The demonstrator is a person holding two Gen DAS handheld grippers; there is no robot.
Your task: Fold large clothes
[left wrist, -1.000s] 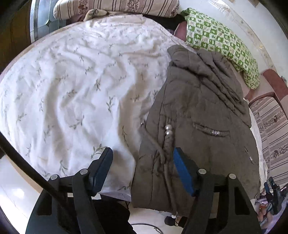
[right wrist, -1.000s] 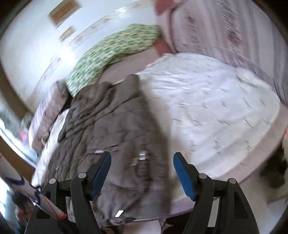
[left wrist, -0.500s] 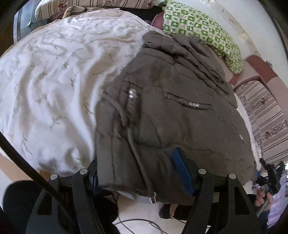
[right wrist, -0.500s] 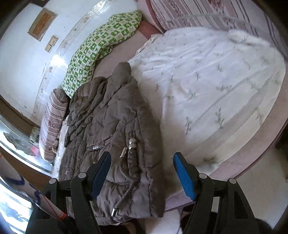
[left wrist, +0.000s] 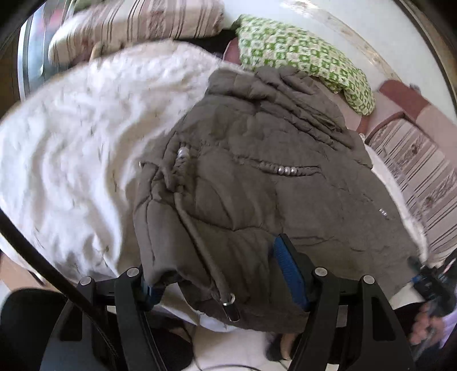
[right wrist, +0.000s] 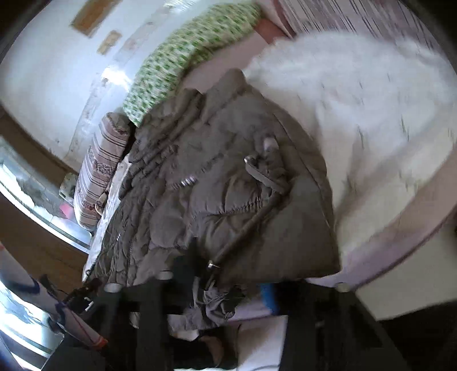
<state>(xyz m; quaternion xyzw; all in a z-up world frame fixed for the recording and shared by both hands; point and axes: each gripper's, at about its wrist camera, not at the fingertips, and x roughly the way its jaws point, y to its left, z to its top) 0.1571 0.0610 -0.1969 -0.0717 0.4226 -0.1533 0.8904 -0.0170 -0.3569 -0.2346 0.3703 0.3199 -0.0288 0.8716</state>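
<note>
A grey-brown padded jacket (left wrist: 257, 177) lies on the white leaf-print bedsheet (left wrist: 71, 148), hem toward me, its drawstring trailing over the edge. My left gripper (left wrist: 220, 279) straddles the hem corner, jaws closing. The jacket covers its left finger, and the blue pad (left wrist: 288, 271) of the other rests on the fabric with its face still showing. In the blurred right wrist view the jacket (right wrist: 228, 182) fills the middle. My right gripper (right wrist: 225, 291) is at its hem, jaws closing, with a bunch of hem fabric between them and a pale gap before the blue pad (right wrist: 268, 296).
A green checked pillow (left wrist: 302, 57) and striped cushions (left wrist: 137, 22) lie at the far side of the bed. The bed's pink edge (right wrist: 414, 228) runs on the right. A hand (left wrist: 425, 322) holding a dark object shows at lower right.
Both grippers have come in onto the jacket's near hem, and the jacket now lies between each pair of fingers. The right gripper dropped lower and its jaws narrowed sharply.
</note>
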